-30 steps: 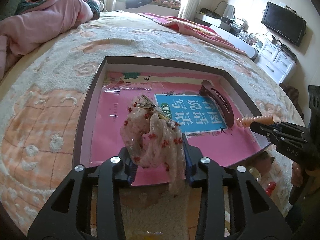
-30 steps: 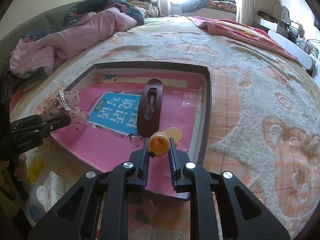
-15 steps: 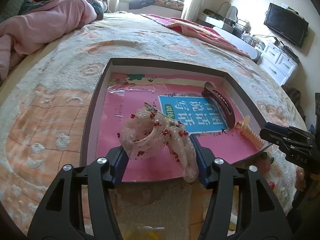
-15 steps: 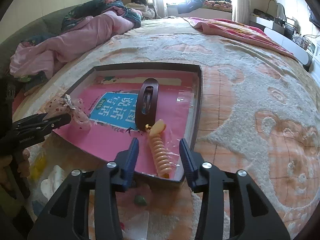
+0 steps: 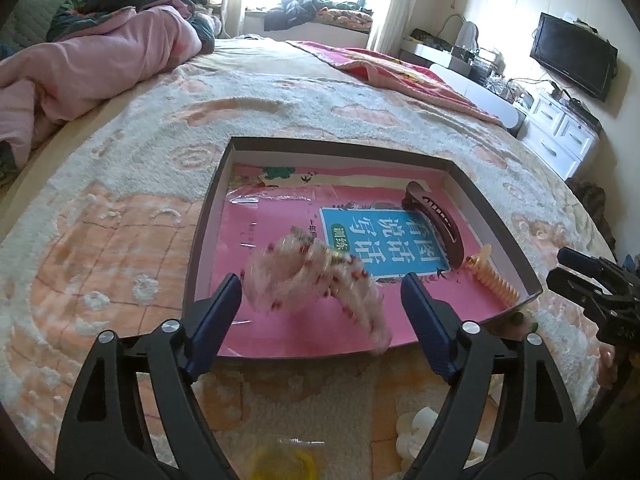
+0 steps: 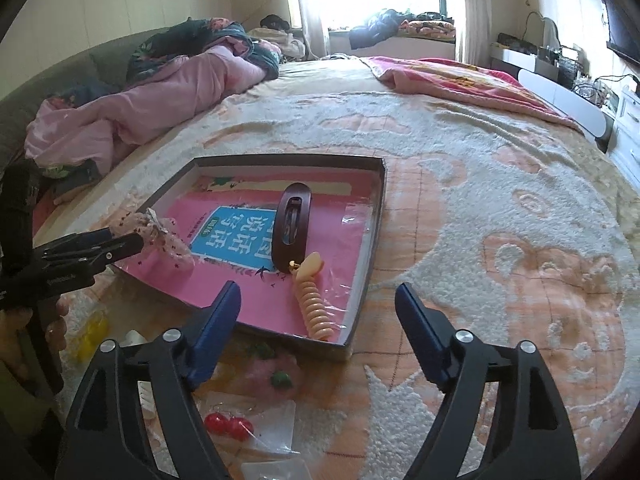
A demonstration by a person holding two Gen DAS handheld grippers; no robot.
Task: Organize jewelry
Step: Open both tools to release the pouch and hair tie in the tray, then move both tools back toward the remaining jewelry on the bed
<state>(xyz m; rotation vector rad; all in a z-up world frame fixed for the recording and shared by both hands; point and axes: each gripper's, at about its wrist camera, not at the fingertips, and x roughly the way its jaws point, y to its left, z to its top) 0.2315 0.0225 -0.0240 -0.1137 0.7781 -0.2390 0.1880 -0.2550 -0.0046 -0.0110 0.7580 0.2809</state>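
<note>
In the tray (image 6: pixel 370 236), on its pink liner: brown barrette (image 6: pixel 294 222), peach spiral hair tie (image 6: pixel 314 304), lace floral hair clip (image 5: pixel 320 276), the last blurred between my left gripper's (image 5: pixel 320 316) wide-spread fingers, touching neither. Right gripper (image 6: pixel 318 316) likewise spread and empty, near the tray's corner. Outstanding, by my estimate: red cherry bobbles (image 6: pixel 228 426), a green-beaded piece (image 6: pixel 280 378), a yellow item (image 6: pixel 90 338) and white clips on the blanket (image 6: pixel 500 220) beside the tray.

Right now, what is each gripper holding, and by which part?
Nothing: the left gripper and right gripper are open; the scrunchie is dropping free.
</note>
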